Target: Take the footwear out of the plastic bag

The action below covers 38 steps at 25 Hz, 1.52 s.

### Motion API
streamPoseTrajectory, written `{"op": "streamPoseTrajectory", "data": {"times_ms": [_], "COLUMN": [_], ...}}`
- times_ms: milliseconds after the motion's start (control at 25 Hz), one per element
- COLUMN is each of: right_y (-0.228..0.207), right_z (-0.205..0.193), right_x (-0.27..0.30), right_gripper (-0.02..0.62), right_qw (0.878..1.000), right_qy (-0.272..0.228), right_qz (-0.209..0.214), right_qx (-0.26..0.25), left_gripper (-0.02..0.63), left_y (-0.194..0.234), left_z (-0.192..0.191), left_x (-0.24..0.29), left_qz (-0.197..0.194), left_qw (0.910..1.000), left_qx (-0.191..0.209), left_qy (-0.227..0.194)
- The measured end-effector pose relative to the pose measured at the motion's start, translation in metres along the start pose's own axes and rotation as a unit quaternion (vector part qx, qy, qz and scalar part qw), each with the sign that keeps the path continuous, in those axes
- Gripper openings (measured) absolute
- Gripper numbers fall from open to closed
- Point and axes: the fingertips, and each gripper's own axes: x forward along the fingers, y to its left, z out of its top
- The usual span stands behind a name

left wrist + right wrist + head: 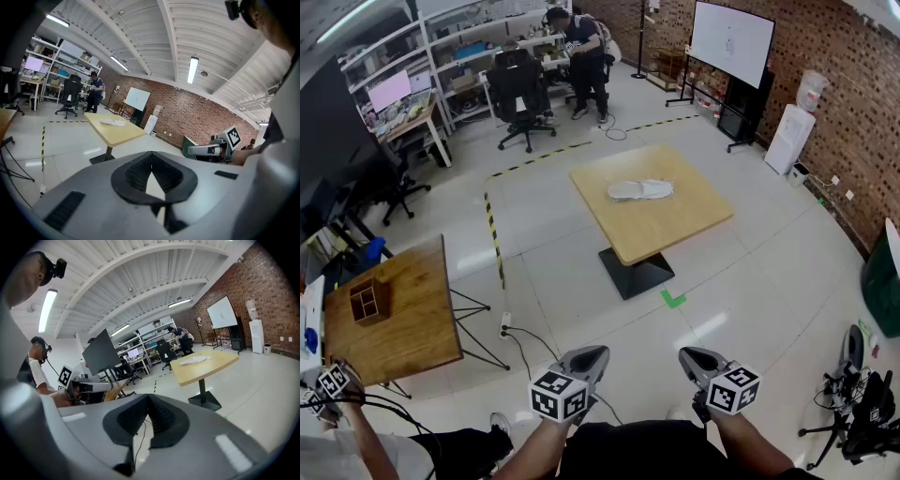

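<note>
The footwear lies in a pale plastic bag on a square wooden table in the middle of the room, several steps ahead of me. It also shows far off as the bag in the left gripper view and the bag in the right gripper view. My left gripper and right gripper are held close to my body at the bottom of the head view, side by side. Both are shut with nothing between the jaws, as the left gripper and right gripper show in their own views.
A second wooden table at the left carries a small wooden box. Yellow-black tape and cables lie on the floor. Another person's hand holds a gripper at the bottom left. A tripod stands at the right.
</note>
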Motion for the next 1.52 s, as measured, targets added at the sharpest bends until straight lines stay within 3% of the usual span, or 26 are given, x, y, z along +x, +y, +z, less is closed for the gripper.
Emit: {"op": "streamPoseTrajectory", "data": {"times_ms": [360,720,1080,1360,1520], "right_y": [0.037,0.023,-0.066,-0.13,-0.17], "right_z": [-0.002,-0.013,0.038,0.098,0.105], "right_x": [0.026,0.036,0.07,0.116,0.135], "right_gripper": [0.002,0.002,0.002,0.002,0.002], "right_qw": [0.999,0.997,0.996,0.998,0.999], "right_qy": [-0.009,0.007,-0.025,-0.034,-0.01], "right_qz": [-0.037,-0.069,-0.044,0.019,0.018], "right_qx": [-0.007,0.023,0.073,0.041,0.03], "left_gripper": [0.008,0.008,0.008,0.008,0.008], "left_y": [0.047,0.072,0.072,0.099,0.101], "left_z": [-0.014,-0.007,0.051,0.094,0.096], "left_x": [-0.041,-0.011,0.086,0.168,0.204], "left_qz": [-0.021,-0.041,-0.049,-0.002,-0.005], "left_qw": [0.9995,0.9982,0.9969,0.9961,0.9929], "left_qx": [0.012,0.006,0.007,0.04,0.044], "left_qy": [0.018,0.042,0.062,0.078,0.111]}}
